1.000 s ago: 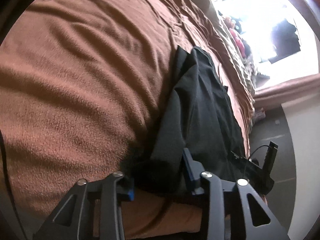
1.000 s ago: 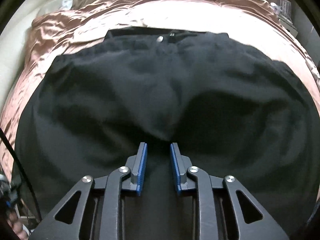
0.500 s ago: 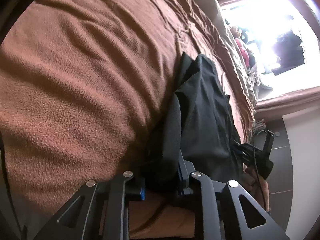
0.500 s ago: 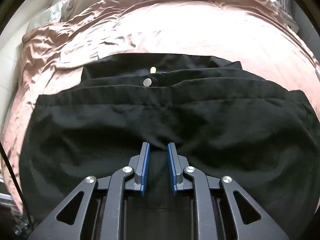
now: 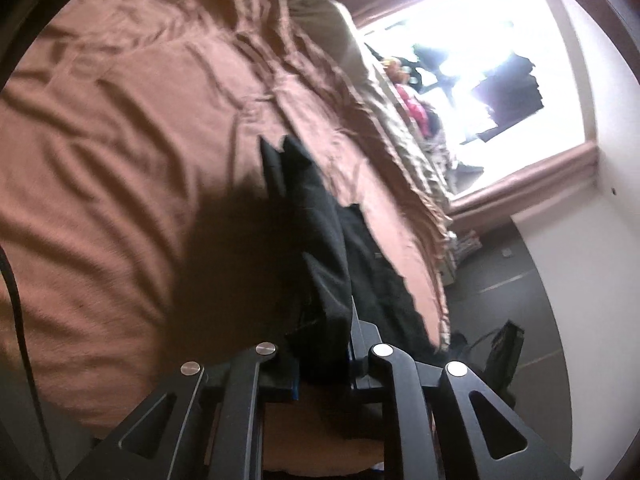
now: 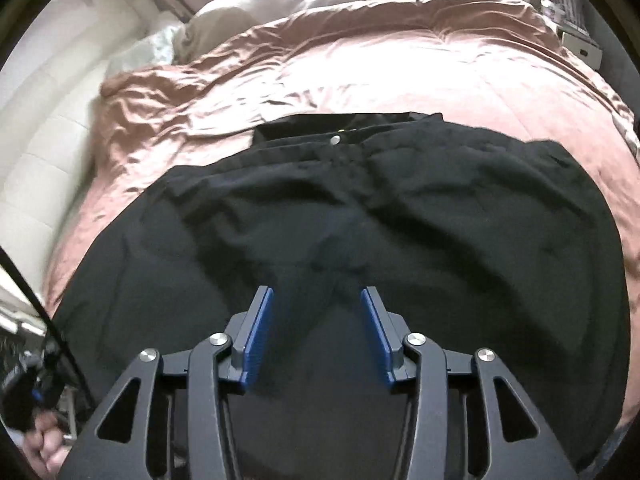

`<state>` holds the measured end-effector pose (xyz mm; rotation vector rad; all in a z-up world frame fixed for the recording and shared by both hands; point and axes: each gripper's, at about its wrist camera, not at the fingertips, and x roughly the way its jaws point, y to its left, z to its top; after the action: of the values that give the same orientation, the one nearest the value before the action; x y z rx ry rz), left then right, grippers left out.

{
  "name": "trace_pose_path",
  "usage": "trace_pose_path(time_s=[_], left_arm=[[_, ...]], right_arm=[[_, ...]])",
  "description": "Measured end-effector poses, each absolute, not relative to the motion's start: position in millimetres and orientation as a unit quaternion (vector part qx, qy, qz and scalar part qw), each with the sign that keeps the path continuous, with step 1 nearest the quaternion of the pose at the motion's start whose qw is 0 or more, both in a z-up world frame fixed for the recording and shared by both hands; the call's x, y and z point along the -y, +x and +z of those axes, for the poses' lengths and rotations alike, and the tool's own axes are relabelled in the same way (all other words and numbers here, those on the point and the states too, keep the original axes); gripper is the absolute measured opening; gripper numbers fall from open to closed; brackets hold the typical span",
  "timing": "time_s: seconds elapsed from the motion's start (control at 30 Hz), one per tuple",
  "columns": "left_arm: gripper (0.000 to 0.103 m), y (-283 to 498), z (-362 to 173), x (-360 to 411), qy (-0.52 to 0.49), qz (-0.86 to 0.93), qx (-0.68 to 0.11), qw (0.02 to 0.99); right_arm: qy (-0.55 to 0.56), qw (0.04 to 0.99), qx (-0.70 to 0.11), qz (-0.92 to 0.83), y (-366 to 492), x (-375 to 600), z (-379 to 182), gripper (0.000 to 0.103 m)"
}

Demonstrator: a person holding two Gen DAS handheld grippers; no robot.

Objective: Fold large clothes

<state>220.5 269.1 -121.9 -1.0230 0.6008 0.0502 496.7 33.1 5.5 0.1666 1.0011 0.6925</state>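
Note:
A pair of black trousers (image 6: 360, 216) lies spread on a brown bedspread (image 6: 400, 72), waistband with a metal button (image 6: 335, 141) at the far side. My right gripper (image 6: 318, 320) is open just above the cloth, with nothing between its blue pads. In the left wrist view the trousers (image 5: 320, 248) hang as a bunched edge. My left gripper (image 5: 324, 360) is shut on that edge, lifted off the bedspread (image 5: 120, 160).
Pale pillows and a duvet (image 6: 240, 12) lie at the head of the bed. A bright window (image 5: 460, 72) and grey floor (image 5: 520, 300) lie beyond the bed's edge. The other gripper and hand show at lower left (image 6: 36, 400).
My right gripper has opened and let go of the trousers, which now lie flatter. My left gripper has lifted its held edge higher off the bed.

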Motion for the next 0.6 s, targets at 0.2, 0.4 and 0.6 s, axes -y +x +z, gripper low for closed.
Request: trace_pose_path(time_s=[0.2, 0.4, 0.6], left_arm=[[0.014, 237.1, -94.7, -252.5, -0.466, -0.009, -0.268, 0.843], [0.013, 250.6, -69.6, -235.9, -0.451, -0.036, -0.261, 0.853], [0.013, 270.2, -42.9, -204.1, -0.423, -0.071, -0.261, 0.865]], right_arm=[[0.094, 0.812, -0.463, 0.343, 449.4, 1.8, -7.5, 0.031], [0.104, 0.799, -0.484, 0.341, 423.9, 3.8, -44.4, 0.013], [0.120, 0.789, -0.507, 0.326, 425.6, 3.6, -80.0, 0.013]])
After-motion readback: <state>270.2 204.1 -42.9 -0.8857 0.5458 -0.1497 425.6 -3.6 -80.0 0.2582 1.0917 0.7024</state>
